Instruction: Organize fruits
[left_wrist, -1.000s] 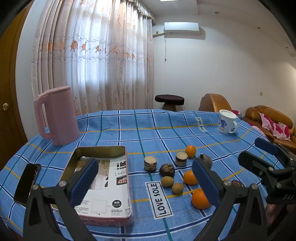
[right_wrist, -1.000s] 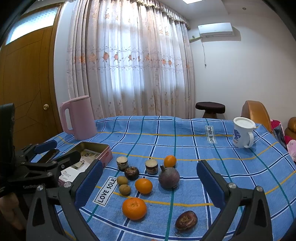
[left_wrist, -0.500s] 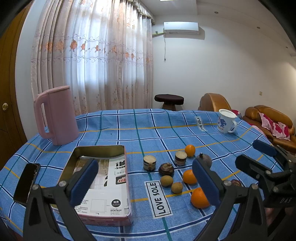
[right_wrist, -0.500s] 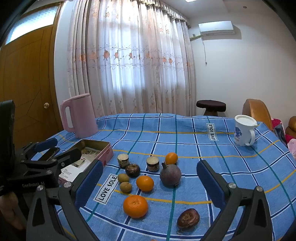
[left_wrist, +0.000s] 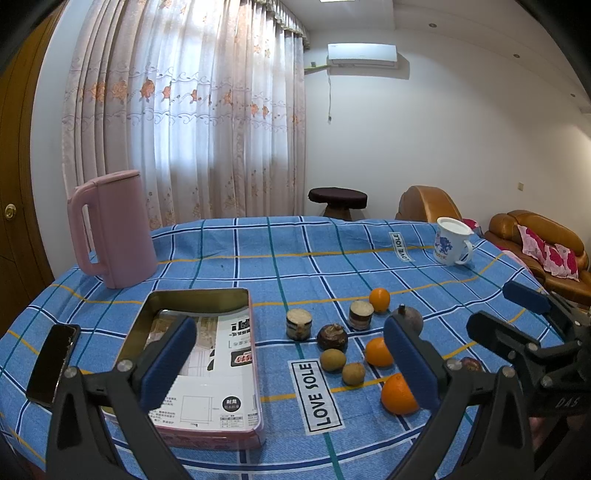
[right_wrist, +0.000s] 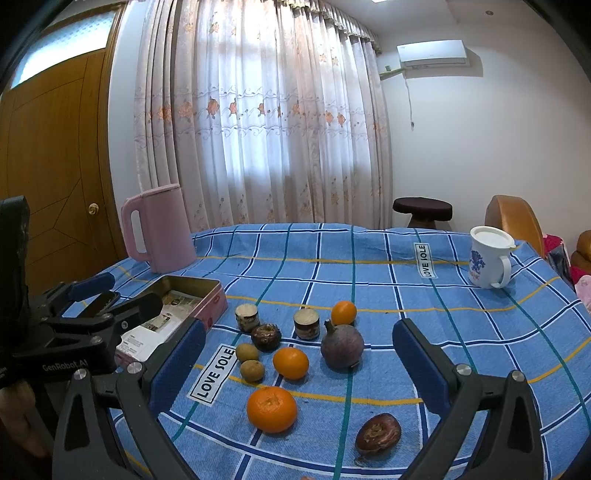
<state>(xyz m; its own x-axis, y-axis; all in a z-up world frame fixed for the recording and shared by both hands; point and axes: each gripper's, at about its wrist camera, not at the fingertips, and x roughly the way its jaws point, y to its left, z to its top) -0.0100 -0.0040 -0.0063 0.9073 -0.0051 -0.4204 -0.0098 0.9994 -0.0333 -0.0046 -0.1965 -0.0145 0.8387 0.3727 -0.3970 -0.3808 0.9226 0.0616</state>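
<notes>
Both the left gripper (left_wrist: 290, 363) and right gripper (right_wrist: 299, 363) are hanging released, centre frame, over round glossy oranges (right_wrist: 272, 409) and a rectangular metal tin (left_wrist: 207, 301).

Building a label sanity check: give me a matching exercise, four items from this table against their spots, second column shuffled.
Column one:
1. pink kettle
2. white mug
3. phone
4. large orange

Column two:
A. far right part of the table
B. near edge, left of the pink tin
C. far left, by the curtain
D. nearest fruit in the cluster, in front of the right gripper

Pairs: 1-C, 2-A, 3-B, 4-D
</notes>
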